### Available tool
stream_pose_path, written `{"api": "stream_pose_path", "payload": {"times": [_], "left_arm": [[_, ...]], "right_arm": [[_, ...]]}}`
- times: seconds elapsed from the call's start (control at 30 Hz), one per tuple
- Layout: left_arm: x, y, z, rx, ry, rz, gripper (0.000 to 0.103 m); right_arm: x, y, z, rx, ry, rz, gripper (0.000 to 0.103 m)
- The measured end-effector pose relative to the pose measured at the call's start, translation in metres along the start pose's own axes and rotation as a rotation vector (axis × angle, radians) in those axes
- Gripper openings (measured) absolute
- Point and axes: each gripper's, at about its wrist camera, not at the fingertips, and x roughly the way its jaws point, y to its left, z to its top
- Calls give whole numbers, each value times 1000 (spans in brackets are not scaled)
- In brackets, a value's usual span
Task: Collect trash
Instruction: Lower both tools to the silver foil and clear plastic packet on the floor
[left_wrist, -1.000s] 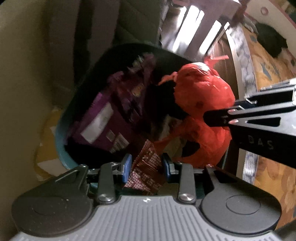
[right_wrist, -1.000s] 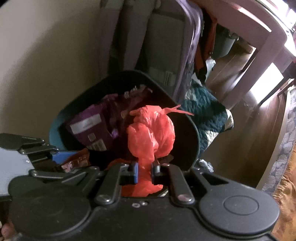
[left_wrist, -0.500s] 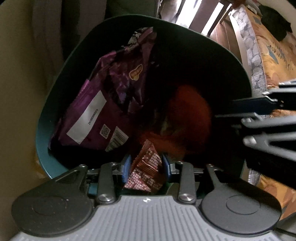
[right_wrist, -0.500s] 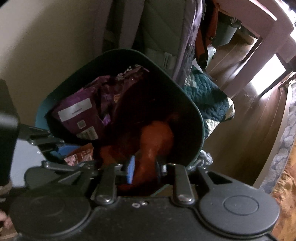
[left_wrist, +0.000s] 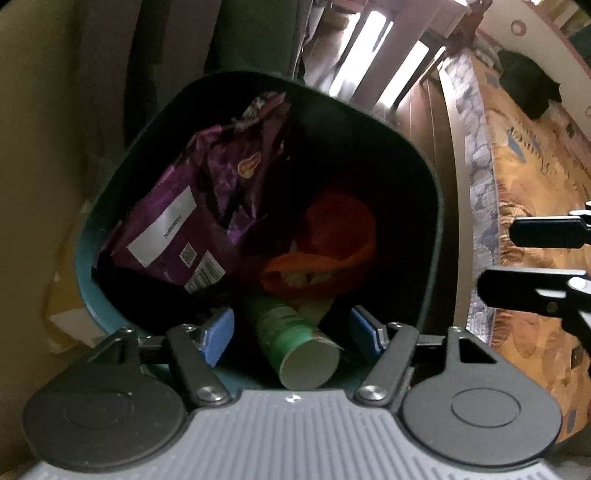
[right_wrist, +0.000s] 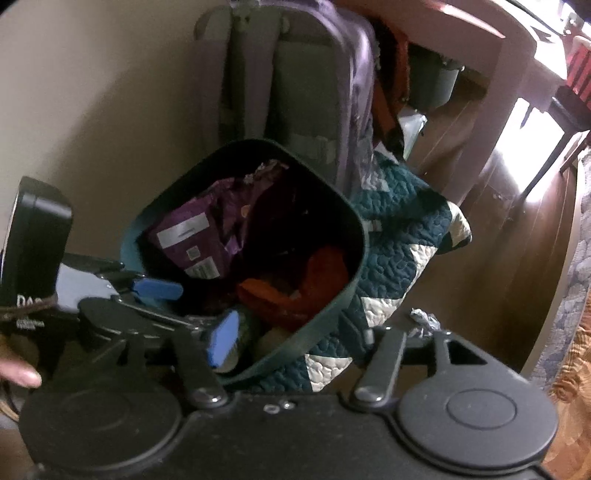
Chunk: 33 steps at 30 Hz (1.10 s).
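A dark teal trash bin (left_wrist: 430, 206) (right_wrist: 354, 258) holds a purple snack bag (left_wrist: 192, 221) (right_wrist: 195, 240), a crumpled orange plastic bag (left_wrist: 332, 236) (right_wrist: 314, 284) and a green cup lying on its side (left_wrist: 291, 336). My left gripper (left_wrist: 291, 334) is open and empty right over the bin's near rim. My right gripper (right_wrist: 299, 343) is open and empty, a little above and beside the bin; only its left blue pad (right_wrist: 221, 341) shows. The left gripper also shows in the right wrist view (right_wrist: 155, 290).
A beige wall (right_wrist: 92, 110) stands behind the bin. A grey-purple backpack (right_wrist: 295, 92) leans behind it. A teal and white quilt (right_wrist: 402, 236) lies at its right on the wooden floor (right_wrist: 517, 258). A crumpled foil scrap (right_wrist: 424, 317) lies nearby. A patterned rug (left_wrist: 524, 184) lies at right.
Both grippers opened. The left one dropped its red-brown wrapper and the right one its orange bag into the bin. The right gripper drew back.
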Motion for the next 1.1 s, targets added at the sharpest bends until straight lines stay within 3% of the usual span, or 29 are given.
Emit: {"api": "stream_pose_path", "payload": {"times": [0.17,0.27,0.37,0.53,0.7,0.77,0.93,1.1], "left_arm": [[-33,-23,-6,-11,-93,30,69],[-50,-41,-5,-7,-142,45,73],[-61,-70,-3,-1,-198,78,74],[-57,-127,7,-36,-214,84,74],[-26,-192,23,-34,-212,110,79],[-7,-212,27,-53,-191,105,79],[55,-250,32,-78,-152,84,80],[135,-266,32,-30,-120,63,81]], "right_arm": [[-32,-19,-19,-14,-50,16,64],[-52,-36,-28,-29,-81,36,72],[-68,-58,-36,-58,-107,52,74],[-83,-113,-51,-100,-128,54,81],[-84,-182,-58,-149,-121,43,93],[-79,-212,-62,-160,-110,46,103],[-46,-274,-70,-155,-71,43,103],[13,-321,-73,-95,-59,48,103]]}}
